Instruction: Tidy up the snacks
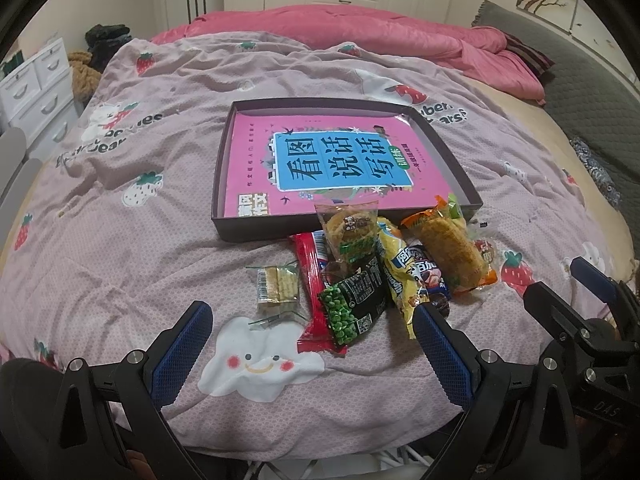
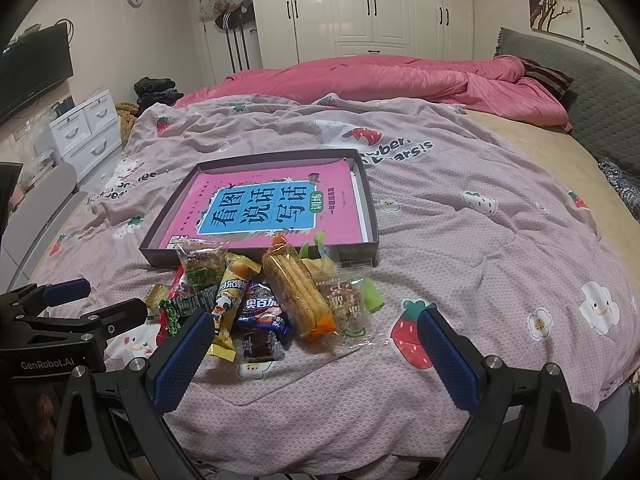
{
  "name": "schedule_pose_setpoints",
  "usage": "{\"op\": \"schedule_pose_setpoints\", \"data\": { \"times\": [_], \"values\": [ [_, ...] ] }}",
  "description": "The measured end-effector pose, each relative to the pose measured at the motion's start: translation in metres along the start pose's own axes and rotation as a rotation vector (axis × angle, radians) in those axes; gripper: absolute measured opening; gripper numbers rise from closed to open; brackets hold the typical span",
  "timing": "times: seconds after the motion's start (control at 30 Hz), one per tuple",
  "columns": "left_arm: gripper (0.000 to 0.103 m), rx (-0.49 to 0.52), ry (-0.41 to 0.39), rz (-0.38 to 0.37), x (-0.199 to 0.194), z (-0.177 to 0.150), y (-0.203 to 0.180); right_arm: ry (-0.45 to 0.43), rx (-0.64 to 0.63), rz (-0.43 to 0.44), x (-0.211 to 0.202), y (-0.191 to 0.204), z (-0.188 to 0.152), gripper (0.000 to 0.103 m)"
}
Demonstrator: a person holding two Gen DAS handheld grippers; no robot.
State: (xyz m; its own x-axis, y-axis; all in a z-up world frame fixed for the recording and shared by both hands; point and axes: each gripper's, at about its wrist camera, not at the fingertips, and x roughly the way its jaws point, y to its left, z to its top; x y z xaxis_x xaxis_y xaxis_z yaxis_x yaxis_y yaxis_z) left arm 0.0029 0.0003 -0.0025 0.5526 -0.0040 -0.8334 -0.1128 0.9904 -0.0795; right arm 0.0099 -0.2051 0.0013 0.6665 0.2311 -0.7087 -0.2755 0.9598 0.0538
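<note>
A pile of wrapped snacks lies on the quilt just in front of a shallow dark box [image 1: 224,184] [image 2: 370,200] that holds a pink book [image 1: 260,148] [image 2: 256,184]. In the pile are a green pea packet [image 1: 354,308] [image 2: 180,308], a red packet [image 1: 310,280], a yellow packet [image 1: 394,272] [image 2: 228,292], an orange-wrapped cracker pack [image 1: 452,252] [image 2: 298,292] and a small clear cracker pack [image 1: 278,286] off to the left. My left gripper [image 1: 314,328] is open just short of the pile. My right gripper [image 2: 314,338] is open, holds nothing and hovers over the pile's near edge.
Everything sits on a bed with a pink strawberry quilt [image 1: 120,240] [image 2: 500,260]. A pink duvet [image 1: 360,28] [image 2: 380,76] lies bunched at the far side, with a grey headboard [image 2: 600,92] to the right. White drawers [image 1: 36,80] [image 2: 88,128] stand left of the bed.
</note>
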Motion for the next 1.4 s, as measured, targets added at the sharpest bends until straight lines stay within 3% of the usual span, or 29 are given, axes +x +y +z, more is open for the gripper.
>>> {"op": "schedule_pose_setpoints", "data": {
  "times": [0.8,0.97,1.17,1.4],
  "values": [
    [0.1,-0.013,0.02,-0.008,0.009,0.002,0.007,0.007,-0.017,0.019,0.011,0.002,0.005,0.102],
    [0.1,-0.068,0.047,-0.027,0.017,0.006,0.023,0.016,-0.032,0.015,0.022,0.003,0.009,0.102],
    [0.1,-0.098,0.078,0.016,0.031,0.014,0.053,0.02,-0.09,-0.006,0.035,0.01,0.013,0.101],
    [0.1,-0.074,0.149,0.021,0.056,0.017,0.073,0.038,-0.159,-0.003,0.051,0.019,0.014,0.091]
  ]
}}
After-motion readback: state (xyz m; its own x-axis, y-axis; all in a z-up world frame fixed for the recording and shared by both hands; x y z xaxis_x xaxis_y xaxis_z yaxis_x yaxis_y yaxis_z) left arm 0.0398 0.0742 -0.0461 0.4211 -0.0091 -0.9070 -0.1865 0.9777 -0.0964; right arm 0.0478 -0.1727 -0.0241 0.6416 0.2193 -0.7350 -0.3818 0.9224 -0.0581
